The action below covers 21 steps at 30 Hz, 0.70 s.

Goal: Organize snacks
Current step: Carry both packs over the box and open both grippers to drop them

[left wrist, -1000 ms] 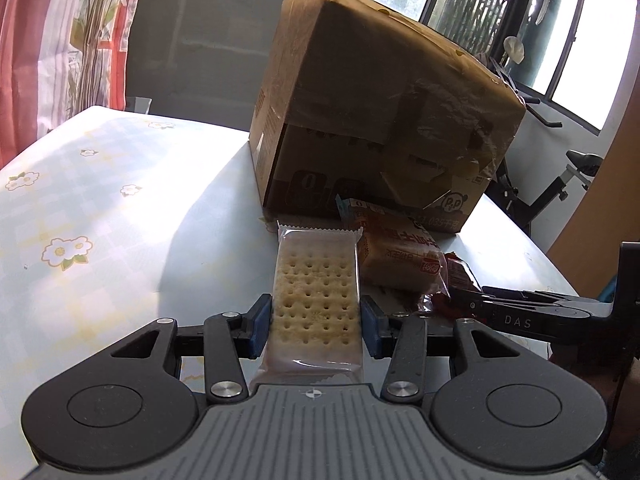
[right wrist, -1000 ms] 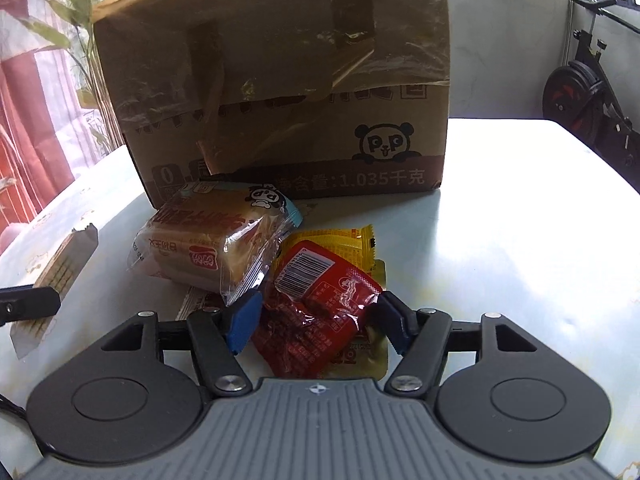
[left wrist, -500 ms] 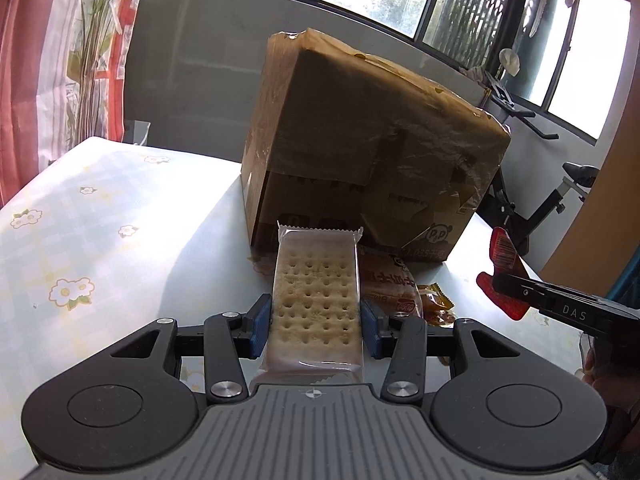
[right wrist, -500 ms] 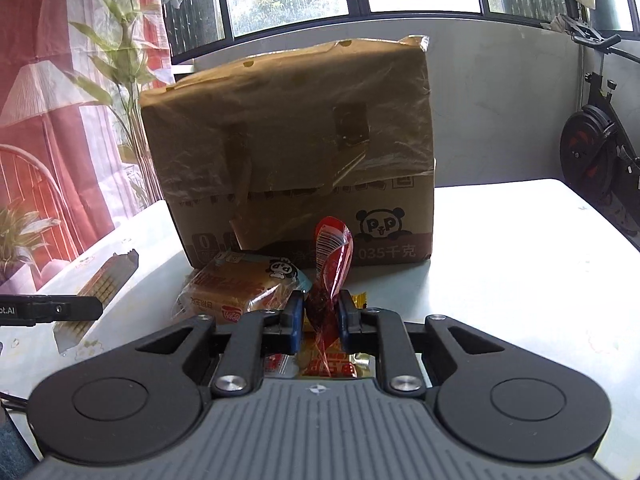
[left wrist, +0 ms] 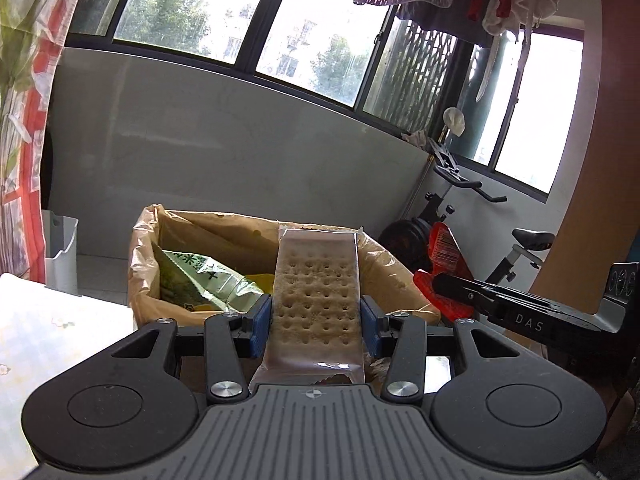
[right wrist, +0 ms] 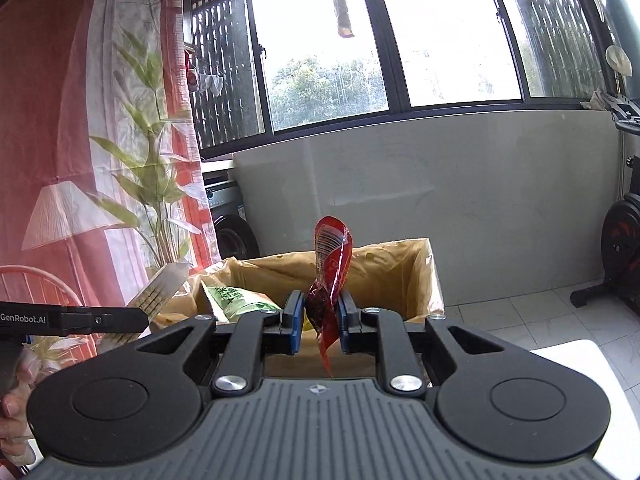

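- Left hand-held gripper (left wrist: 316,320): I have it clamped on the cracker pack (left wrist: 317,292), above the open cardboard box (left wrist: 144,248).
- Right hand-held gripper (right wrist: 319,322): pinching the red snack packet (right wrist: 330,268) over that box (green bag (left wrist: 200,276) inside).

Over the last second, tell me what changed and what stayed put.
The right gripper shut on the red snack packet that lay on the table and lifted it. Both grippers rose from table level to above the open cardboard box, whose inside, with a green packet, now shows. The left gripper kept its hold on the cracker pack throughout.
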### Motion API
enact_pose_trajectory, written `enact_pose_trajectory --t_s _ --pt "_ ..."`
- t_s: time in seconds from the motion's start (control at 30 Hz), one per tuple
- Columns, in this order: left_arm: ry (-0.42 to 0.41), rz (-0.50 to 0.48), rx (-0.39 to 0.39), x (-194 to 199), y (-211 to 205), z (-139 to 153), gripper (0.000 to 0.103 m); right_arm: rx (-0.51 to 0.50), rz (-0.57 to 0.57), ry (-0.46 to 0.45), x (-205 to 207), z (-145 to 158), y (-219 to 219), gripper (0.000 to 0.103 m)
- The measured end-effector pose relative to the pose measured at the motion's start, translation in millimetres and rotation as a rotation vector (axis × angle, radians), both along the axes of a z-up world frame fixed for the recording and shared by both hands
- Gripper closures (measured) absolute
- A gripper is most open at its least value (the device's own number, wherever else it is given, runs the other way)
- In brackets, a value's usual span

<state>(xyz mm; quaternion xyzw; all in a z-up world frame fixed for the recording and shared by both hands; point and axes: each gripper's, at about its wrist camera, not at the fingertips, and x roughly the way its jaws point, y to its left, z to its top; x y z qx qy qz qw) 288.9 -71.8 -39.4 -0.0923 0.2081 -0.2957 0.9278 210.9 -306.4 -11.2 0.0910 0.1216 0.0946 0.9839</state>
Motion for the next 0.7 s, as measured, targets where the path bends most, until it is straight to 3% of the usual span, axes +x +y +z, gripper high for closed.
enact_pose_trajectory --t_s 0.1,0.23,0.33,0.4,0.7 --pt "0.047 0.014 -0.015 35.5 -24.4 -2.3 0.055 -0.067 -0.016 0.021 39.1 -0.5 3.1 0.083" --pt "0.012 0.031 0.109 63.1 -55.8 -9.7 0.055 -0.03 -0.039 0.078 67.7 -14.3 0.3 0.078" --pt "-0.008 0.063 0.167 69.3 -65.9 -14.9 0.05 -0.026 -0.034 0.125 78.6 -26.0 -3.5 0.059" --pt "-0.004 0.06 0.171 68.0 -65.2 -16.8 0.042 -0.035 -0.031 0.127 74.7 -31.9 -7.6 0.055" --pt "-0.022 0.082 0.157 39.6 -27.1 -9.9 0.041 -0.084 -0.028 0.077 44.4 -23.9 -2.5 0.048"
